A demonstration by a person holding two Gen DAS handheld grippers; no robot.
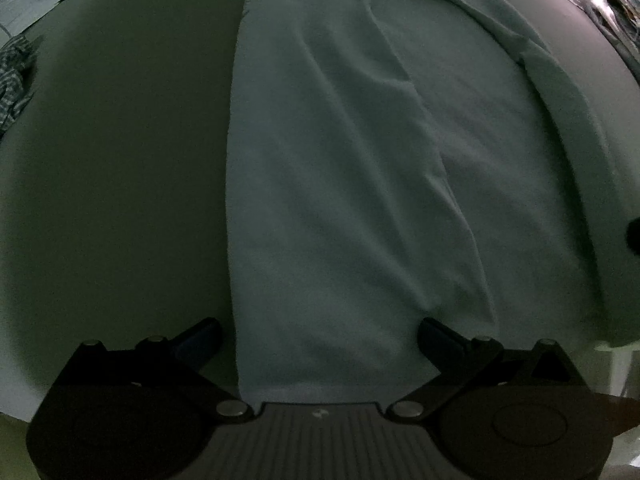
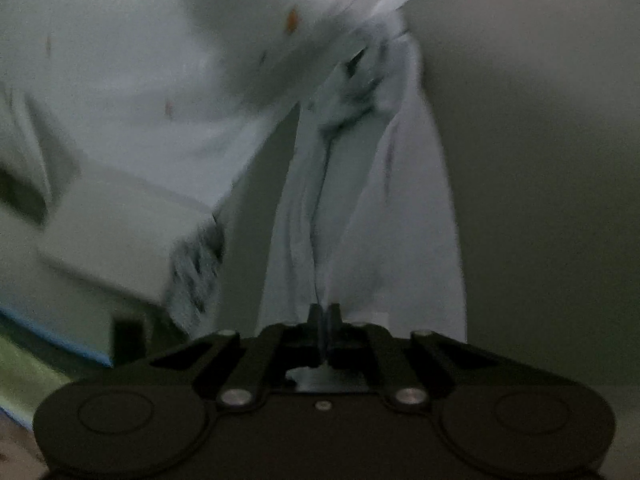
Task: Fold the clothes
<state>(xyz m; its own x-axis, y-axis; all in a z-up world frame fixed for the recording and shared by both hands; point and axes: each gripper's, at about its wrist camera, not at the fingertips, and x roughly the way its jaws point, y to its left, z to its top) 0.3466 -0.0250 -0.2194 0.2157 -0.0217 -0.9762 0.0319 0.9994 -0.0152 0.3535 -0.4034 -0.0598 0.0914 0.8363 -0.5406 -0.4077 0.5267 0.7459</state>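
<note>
A pale white garment (image 1: 340,200) lies flat along a grey-green table (image 1: 120,160), with one side folded in lengthwise and a crease running down its middle. My left gripper (image 1: 318,334) points down over its near end and stands open, one finger on each side of the folded strip and nothing pinched. In the blurred right wrist view my right gripper (image 2: 324,314) is shut on a bunched length of the white garment (image 2: 352,208). That length stretches away from the fingertips to the garment's body (image 2: 140,100), which has small orange specks on it.
A checked cloth (image 1: 16,68) lies at the table's far left edge. Shiny metal items (image 1: 608,0) sit at the top right. A pale block with a blue edge (image 2: 60,320) is low on the left in the right wrist view. Bare table (image 2: 540,160) lies to the right.
</note>
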